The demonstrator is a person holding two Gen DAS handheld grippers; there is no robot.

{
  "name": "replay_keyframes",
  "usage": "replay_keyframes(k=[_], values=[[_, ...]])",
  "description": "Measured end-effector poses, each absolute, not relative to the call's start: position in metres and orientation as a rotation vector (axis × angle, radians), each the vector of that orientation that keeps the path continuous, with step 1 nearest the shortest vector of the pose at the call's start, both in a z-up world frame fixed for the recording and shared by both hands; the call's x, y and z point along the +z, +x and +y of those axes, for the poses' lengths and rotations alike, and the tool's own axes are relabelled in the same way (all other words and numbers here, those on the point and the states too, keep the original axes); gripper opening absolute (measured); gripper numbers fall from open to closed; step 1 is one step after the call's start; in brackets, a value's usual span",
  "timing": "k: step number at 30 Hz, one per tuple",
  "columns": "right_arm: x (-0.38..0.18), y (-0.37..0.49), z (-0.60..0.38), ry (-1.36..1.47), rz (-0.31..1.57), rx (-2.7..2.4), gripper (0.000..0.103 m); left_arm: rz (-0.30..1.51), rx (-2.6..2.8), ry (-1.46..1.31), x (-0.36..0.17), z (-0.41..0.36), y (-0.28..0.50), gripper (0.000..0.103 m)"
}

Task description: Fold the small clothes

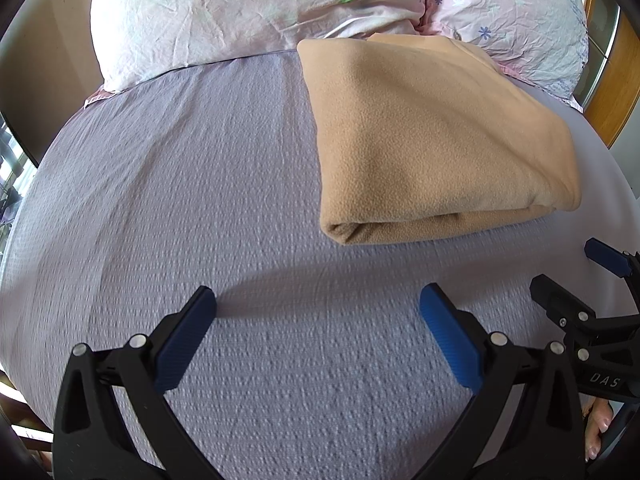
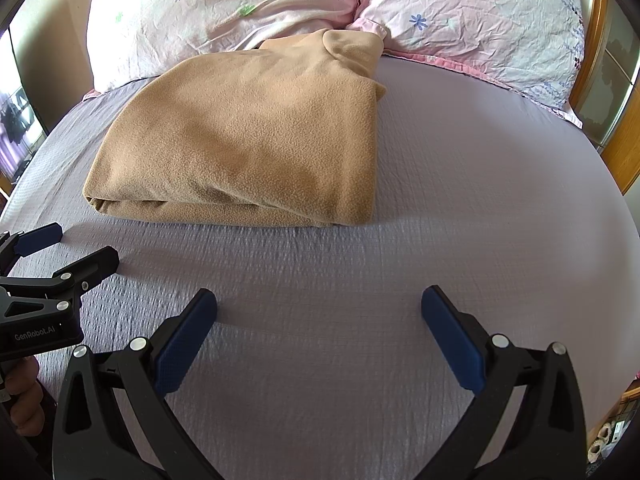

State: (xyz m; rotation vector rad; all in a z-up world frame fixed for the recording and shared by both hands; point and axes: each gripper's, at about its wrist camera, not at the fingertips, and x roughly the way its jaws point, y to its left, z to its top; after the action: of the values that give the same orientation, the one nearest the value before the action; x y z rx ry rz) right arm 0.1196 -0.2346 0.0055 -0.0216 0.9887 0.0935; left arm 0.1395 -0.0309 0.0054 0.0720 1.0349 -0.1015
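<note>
- Here we hold the left gripper [image 1: 318, 304] low over the lilac bed sheet [image 1: 180, 200], its two blue-padded fingers [image 1: 188, 340] spread wide with only sheet between them, gripping nothing.
- In the left wrist view, at about ten to eleven o'clock, we see a floral pillow [image 1: 224, 12] resting on the head end of the sheet.
- Moving rightward, the folded tan fleece garment [image 1: 432, 140] lies flat on the sheet at about one o'clock from our left gripper, well apart from its fingertips, its thick rolled fold facing us.
- Its far edge touches the pillows; a second pillow [image 1: 520, 12] sits at about two o'clock behind it.
- At three o'clock in that view, the right gripper [image 1: 576, 276] comes in from the edge, just beside our left one, and its fingers stand apart.
- In the right wrist view, the left gripper [image 2: 80, 246] shows at nine o'clock, jaws parted, above the sheet.
- There the tan garment [image 2: 248, 148] lies at about eleven o'clock, its collar end [image 2: 352, 46] tucked up against the pillows.
- Our right gripper [image 2: 319, 304] hangs over bare sheet [image 2: 480, 180], fingers [image 2: 452, 344] spread wide and empty, clear of the garment.
- At three o'clock, a wooden bed frame [image 2: 624, 148] borders the mattress.
</note>
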Motion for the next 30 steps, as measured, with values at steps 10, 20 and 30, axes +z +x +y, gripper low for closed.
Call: replay_keyframes(k=[10,20,30], values=[[0.0071,0.1206,-0.2345,-0.023,0.985,0.096,0.102,1.036,-0.101,0.072,0.0056,-0.0307,0.1397,0.101],[0.0054,0.1188,-0.2342,-0.023,0.985,0.094,0.102,1.047,-0.101,0.069,0.0049,-0.0293,0.1407,0.101],[0.0071,0.1201,-0.2338,-0.022,0.982,0.094,0.102,1.047,-0.101,0.069,0.0049,-0.0271,0.1409,0.101]])
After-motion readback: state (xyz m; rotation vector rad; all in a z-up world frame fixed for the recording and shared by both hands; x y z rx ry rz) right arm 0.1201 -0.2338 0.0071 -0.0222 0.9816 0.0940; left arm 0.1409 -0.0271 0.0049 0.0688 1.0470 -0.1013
